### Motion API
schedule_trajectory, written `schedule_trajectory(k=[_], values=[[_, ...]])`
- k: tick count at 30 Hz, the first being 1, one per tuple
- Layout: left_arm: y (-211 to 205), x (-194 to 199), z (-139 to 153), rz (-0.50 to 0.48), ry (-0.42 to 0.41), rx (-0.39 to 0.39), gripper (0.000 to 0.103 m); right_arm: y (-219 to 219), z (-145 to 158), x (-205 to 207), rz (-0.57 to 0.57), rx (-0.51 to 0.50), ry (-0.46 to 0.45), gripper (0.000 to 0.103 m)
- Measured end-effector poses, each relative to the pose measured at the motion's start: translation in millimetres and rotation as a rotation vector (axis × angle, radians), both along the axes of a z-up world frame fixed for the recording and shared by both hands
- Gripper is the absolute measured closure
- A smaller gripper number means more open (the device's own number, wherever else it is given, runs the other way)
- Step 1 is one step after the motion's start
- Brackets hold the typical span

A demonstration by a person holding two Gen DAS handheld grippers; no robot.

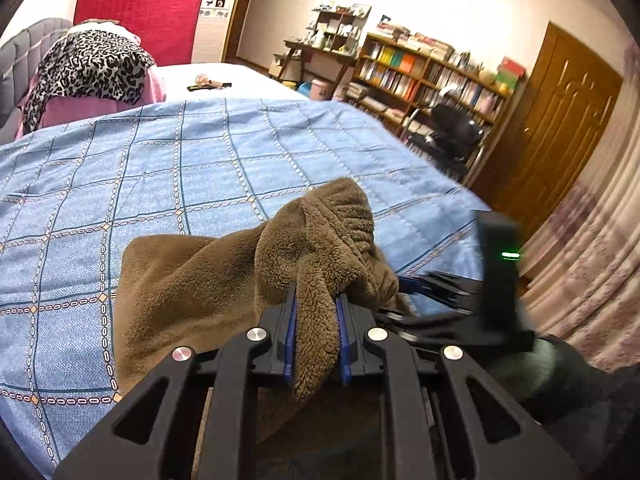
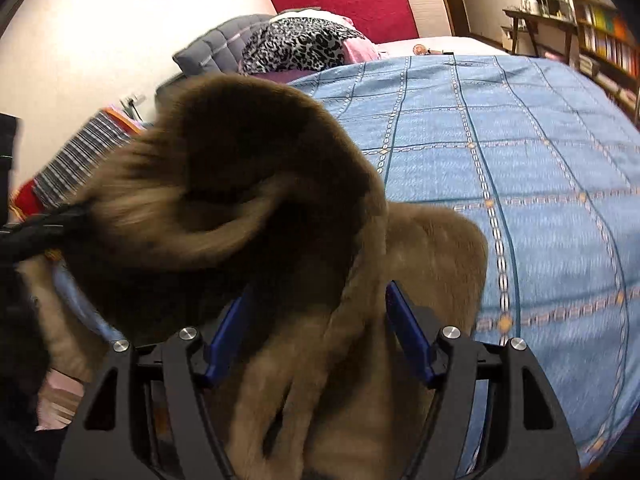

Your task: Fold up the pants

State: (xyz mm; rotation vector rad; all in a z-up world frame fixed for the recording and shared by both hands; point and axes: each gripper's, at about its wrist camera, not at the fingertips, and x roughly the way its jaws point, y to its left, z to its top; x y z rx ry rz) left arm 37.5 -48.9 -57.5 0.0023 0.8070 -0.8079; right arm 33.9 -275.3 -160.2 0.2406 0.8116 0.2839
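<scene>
1. Left gripper (image 1: 316, 304): blue-padded fingers clenched on a fold of the fuzzy brown fleece pants (image 1: 192, 280).
2. Right gripper (image 2: 316, 300): fingers spread wide, pants bunched between; grip unclear.
3. Pants lie crumpled on the blue checked bedspread (image 1: 160, 168).

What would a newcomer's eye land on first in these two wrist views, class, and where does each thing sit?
First, the fuzzy brown pants, bunched at the near edge of the blue checked bedspread. The left gripper is clamped on a fold, while fabric lies between the wider-set fingers of the right gripper. Behind, a leopard-print cloth sits by the red headboard.
</scene>
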Motion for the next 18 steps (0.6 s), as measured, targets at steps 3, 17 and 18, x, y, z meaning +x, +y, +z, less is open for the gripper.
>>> schedule_trajectory(k=[3,17,18], values=[[10,-7,6,-0.029,0.013,-0.025,0.088,-4,-5,20,-0.025,-0.019,0.002,0.072],[-72,-55,-40,-0.333,-0.014,0.085,0.087,-84,20,33,-0.153,0.226,-0.025,0.09],[-81,-51,-50,-0.338,-0.011,0.099,0.087,-89,10,36,-0.164,0.224,0.001,0.09]])
